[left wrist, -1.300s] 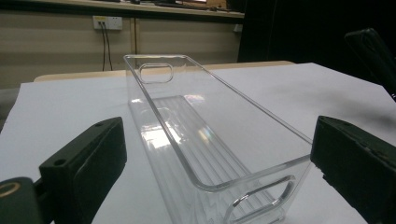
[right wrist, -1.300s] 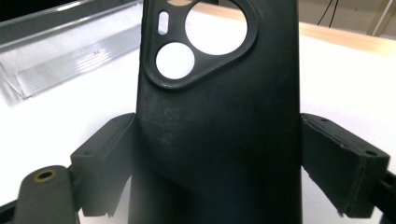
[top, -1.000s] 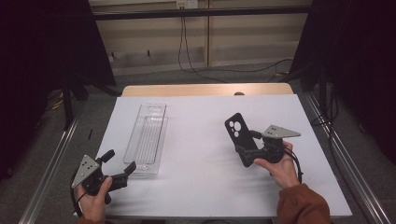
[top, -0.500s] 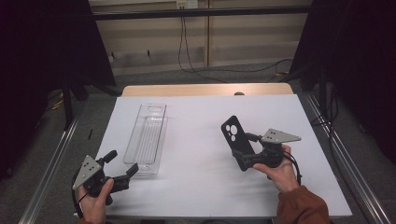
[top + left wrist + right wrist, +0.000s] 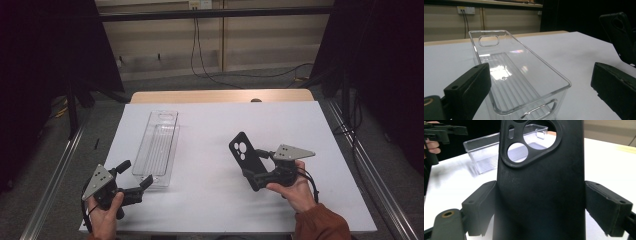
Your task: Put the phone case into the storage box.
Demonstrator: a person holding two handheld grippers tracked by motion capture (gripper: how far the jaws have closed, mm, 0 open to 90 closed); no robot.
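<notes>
Compared with a second ago, the right tongs [image 5: 251, 167] and the black phone case [image 5: 245, 154] they hold sit slightly lower and farther left over the white counter [image 5: 210, 130], closer to the person's edge. The case's end with the camera cut-out now leans more toward the clear plastic tray [image 5: 157, 146]. The left tongs [image 5: 134, 181] are almost where they were, just off the tray's near end. The tray itself has not shifted.

In the high view, the right hand [image 5: 295, 187] comes in from the bottom right and grips the tool from below, its grey three-cornered plate on top. The tongs point left and away, with the case raised at a tilt above the counter. In the right gripper view, the two pads [image 5: 481, 205] press against the long edges of the phone case [image 5: 541, 195], so the tongs are closed on it across its width. The case stands upright between them, and the tray [image 5: 486, 152] shows through its camera holes.

The left hand [image 5: 105, 217] is at the bottom left corner of the counter, holding its tool low and pointing right, toward the tray. In the left gripper view, the left tongs [image 5: 541, 85] stand wide open with nothing gripped. The tray's [image 5: 519, 77] near end lies between the two pads [image 5: 469, 87], which do not touch it. The tray rests lengthwise on the left half of the counter, well apart from the phone case.
</notes>
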